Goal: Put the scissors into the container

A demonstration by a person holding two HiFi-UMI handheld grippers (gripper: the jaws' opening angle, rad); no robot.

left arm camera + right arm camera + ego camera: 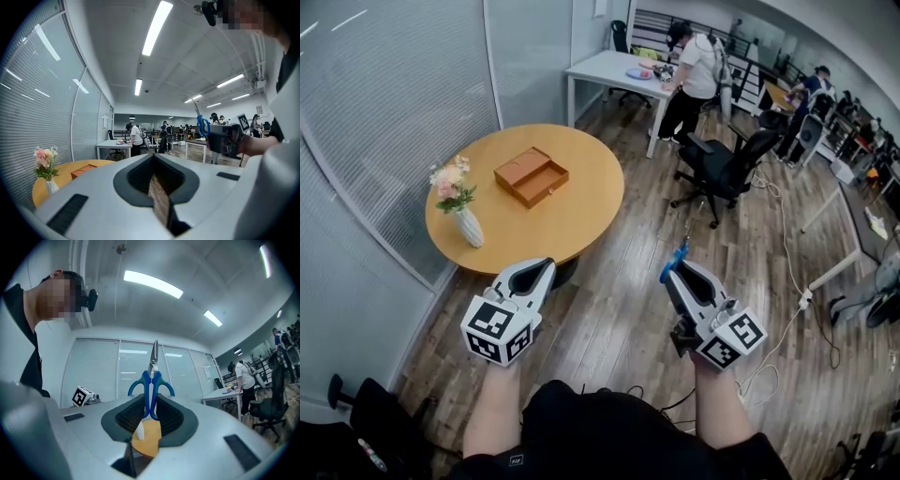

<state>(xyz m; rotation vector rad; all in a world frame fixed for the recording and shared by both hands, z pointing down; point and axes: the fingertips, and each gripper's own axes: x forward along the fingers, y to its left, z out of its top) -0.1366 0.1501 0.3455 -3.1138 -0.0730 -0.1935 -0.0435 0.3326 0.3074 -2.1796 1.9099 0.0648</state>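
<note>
Blue-handled scissors (676,260) stand upright in my right gripper (678,272), blades pointing away; the jaws are shut on the handles. In the right gripper view the scissors (151,385) rise from between the pads of that gripper (149,404). The container is a brown wooden box (531,175) on the round table (572,220), well ahead and to the left of both grippers. My left gripper (546,267) hovers near the table's front edge, jaws together, holding nothing. The left gripper view shows the box (84,169) at lower left and the scissors (202,125) at right.
A white vase of flowers (459,202) stands on the table's left side. A black office chair (727,169) sits to the right beyond the table. A person bends at a white desk (609,70) at the back. Glass walls with blinds run along the left; cables cross the wooden floor at right.
</note>
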